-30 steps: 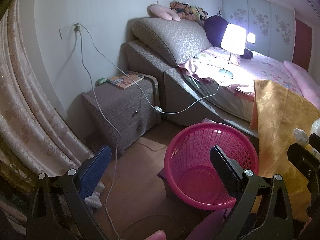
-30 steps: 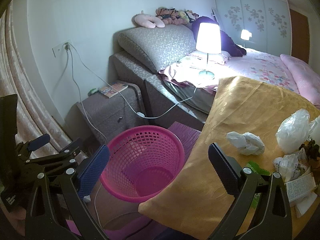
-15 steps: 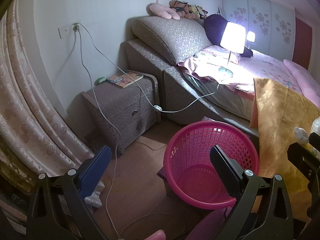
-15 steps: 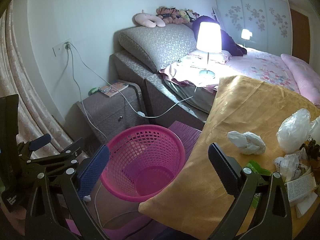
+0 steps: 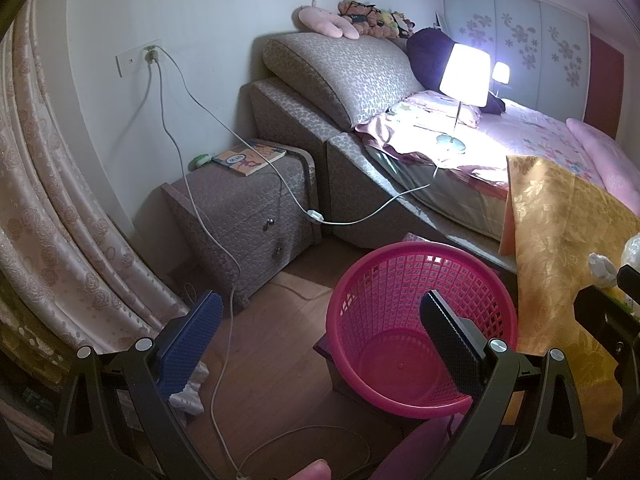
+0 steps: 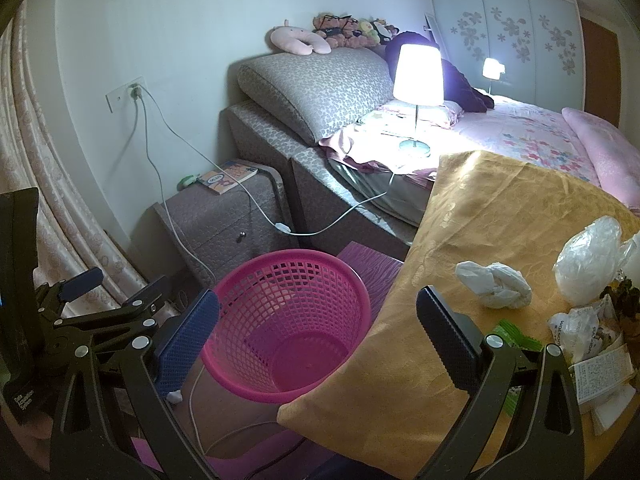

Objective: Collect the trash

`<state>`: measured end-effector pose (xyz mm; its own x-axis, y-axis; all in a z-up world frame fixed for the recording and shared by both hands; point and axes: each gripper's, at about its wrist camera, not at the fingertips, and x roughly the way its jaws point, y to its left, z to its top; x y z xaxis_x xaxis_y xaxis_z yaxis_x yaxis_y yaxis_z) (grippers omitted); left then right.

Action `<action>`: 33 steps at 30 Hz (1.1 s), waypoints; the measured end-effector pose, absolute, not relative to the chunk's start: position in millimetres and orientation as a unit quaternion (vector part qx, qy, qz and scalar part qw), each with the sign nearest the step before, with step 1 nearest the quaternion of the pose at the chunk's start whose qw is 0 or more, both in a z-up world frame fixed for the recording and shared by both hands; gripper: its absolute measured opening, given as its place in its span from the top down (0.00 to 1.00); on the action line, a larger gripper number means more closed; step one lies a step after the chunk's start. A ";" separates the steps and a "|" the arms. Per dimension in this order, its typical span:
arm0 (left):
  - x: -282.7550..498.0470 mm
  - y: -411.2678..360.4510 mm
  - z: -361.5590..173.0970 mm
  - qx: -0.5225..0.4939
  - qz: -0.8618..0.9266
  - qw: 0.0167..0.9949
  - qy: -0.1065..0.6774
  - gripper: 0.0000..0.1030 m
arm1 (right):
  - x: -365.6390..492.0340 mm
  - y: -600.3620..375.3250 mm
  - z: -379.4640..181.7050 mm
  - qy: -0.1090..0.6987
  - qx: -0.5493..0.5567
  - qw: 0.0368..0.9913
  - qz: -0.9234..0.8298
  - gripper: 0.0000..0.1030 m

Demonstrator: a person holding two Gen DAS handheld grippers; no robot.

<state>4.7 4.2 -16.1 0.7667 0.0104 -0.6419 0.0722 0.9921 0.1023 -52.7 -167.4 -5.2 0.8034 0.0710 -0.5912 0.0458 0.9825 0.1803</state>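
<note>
Pink basket (image 6: pixel 288 320), one, sits beside one crumpled tissue (image 6: pixel 494 284); both grippers' jaws gape, holding nothing.

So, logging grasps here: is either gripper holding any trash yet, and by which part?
Nothing is held: left gripper and right gripper both have open, empty jaws.

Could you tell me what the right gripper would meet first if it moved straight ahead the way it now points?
Probably the gold cloth near its edge beside the pink basket; depth is unclear. The right gripper is open and empty.
</note>
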 end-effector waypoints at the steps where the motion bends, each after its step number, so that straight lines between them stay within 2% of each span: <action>1: 5.0 3.8 -15.6 0.061 -0.016 0.938 0.341 0.07 | -52.4 -167.1 -5.4 0.313 0.093 0.945 0.006 0.07; 33: -0.1 -10.0 -19.3 0.070 -0.030 0.934 0.349 0.07 | -57.3 -165.8 -9.5 0.309 0.100 0.946 -0.003 0.07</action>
